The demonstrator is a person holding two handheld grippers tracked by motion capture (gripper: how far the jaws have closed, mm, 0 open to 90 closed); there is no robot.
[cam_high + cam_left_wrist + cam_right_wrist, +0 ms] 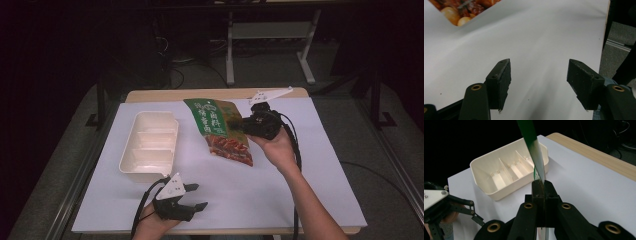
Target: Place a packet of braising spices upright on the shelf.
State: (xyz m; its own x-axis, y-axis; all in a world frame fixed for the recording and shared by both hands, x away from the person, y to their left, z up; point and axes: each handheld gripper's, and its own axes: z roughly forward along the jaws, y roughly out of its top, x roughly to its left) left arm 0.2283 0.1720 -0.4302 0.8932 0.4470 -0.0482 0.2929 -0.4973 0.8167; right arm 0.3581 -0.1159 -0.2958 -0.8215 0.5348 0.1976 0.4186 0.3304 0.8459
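A green food pouch (pixel 220 127) with a picture of a red dish hangs tilted above the middle of the table, pinched at its edge by my right gripper (pixel 246 125). In the right gripper view the two jaws are pressed together on the pouch's thin green edge (pixel 535 152). My left gripper (pixel 196 196) rests low near the table's front edge, its jaws wide apart over bare white sheet with nothing between them (pixel 539 82). A corner of the pouch's picture (pixel 461 10) sits at the top left of the left gripper view.
A cream tray (pixel 145 167) with three compartments stands left of the pouch, empty. A white sheet (pixel 280 190) covers the wooden table (pixel 165 95). Beyond the table's far edge stand white frame legs (pixel 230 55) on a dark floor.
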